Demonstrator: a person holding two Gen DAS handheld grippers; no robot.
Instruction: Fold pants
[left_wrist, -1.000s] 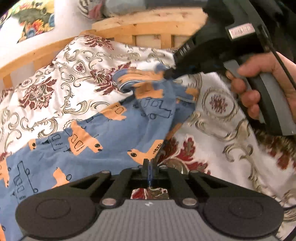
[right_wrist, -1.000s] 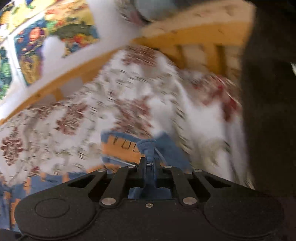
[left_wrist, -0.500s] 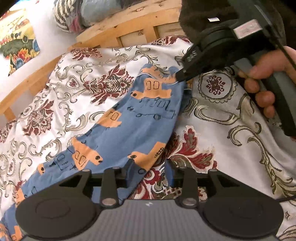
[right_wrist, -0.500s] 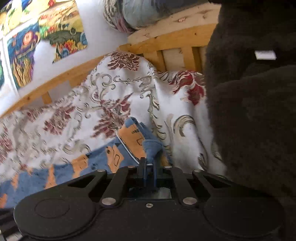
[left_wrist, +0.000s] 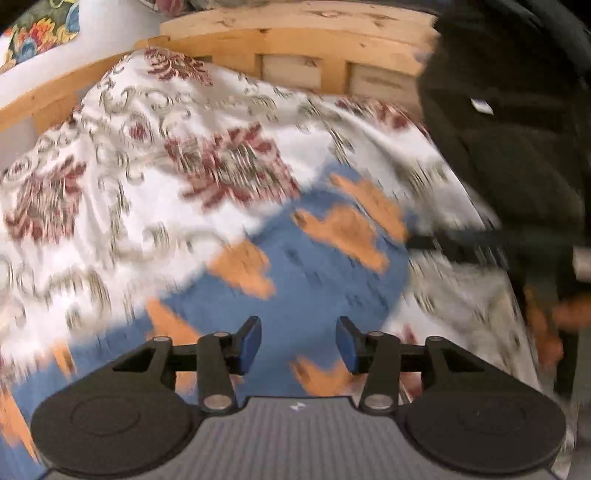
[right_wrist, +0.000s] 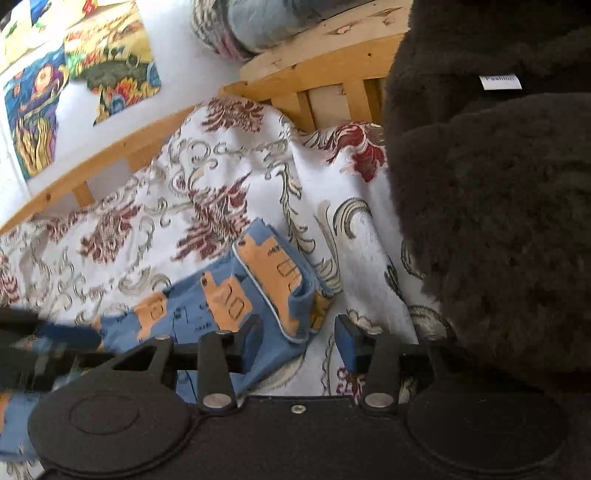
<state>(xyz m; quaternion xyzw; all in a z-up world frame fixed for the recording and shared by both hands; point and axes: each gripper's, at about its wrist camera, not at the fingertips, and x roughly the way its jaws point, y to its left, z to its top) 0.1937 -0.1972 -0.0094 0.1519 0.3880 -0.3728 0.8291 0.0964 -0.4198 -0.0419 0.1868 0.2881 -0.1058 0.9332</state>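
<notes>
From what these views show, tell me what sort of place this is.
Most likely a bedroom: a wooden bed frame edges a floral bedspread on which blue printed pants lie, and colourful pictures hang on the white wall behind.

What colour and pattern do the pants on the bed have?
The pants are blue with orange printed shapes outlined in dark lines; the right wrist view shows this best.
</notes>
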